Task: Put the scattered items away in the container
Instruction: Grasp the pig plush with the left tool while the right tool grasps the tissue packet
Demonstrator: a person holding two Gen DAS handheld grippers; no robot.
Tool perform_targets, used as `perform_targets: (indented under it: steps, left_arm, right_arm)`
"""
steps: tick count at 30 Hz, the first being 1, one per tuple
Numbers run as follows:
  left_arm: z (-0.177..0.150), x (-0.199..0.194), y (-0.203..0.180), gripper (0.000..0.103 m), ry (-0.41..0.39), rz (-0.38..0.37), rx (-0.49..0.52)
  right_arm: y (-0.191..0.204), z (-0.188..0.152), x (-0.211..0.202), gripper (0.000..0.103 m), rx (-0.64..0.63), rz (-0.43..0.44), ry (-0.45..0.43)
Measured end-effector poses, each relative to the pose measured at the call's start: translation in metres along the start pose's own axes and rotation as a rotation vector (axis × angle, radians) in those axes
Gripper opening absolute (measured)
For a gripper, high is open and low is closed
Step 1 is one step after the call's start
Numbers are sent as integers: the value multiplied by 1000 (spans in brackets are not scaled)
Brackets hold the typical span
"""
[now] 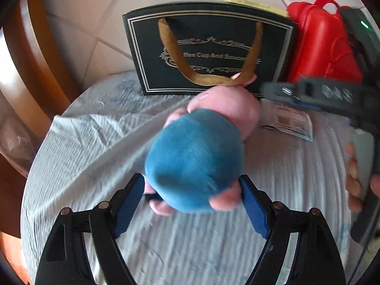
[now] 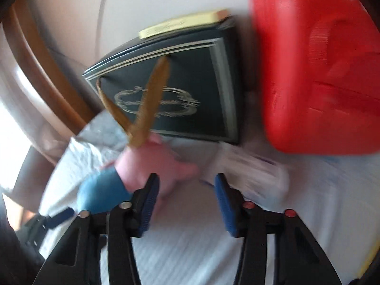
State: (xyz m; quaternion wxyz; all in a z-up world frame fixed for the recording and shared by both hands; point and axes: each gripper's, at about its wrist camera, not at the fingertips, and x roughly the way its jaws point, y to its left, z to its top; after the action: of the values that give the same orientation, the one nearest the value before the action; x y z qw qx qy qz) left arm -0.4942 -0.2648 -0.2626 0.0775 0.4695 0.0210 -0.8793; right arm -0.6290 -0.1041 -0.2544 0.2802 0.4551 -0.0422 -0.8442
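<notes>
left gripper (image 1: 192, 190) clamped on plush toy (image 1: 197, 156) at mid-desk, evidently for carrying to the black gift bag (image 1: 209, 47) at the far edge; right gripper (image 2: 186, 201) part open, empty, beside the toy.

A pale ribbed cloth (image 1: 213, 249) covers the round table; a brown wooden chair back (image 1: 35, 54) curves at nine o'clock; tiled floor (image 1: 95, 23) at twelve.

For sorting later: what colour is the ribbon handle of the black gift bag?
Golden brown ribbon handle, clearest in the left wrist view.
</notes>
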Motion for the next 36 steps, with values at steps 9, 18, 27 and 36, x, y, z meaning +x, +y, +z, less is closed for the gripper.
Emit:
perform_targets:
  steps: [9,18,27,36]
  left_arm:
    - [0,16,10,77,9,-67,6]
    - [-87,-35,41,76,113,-4,-39]
    - [-130,-111,64,76,75,62,-156]
    - [-166,-136,32,76,102,13,-182]
  right_arm:
    - [35,14,82,65,-57,56,149]
    - [48,-77,-5,64,9,110,265]
    - [89,-191,-104,62,52,239,356]
    - [55,-159,-78,54,56,30,226]
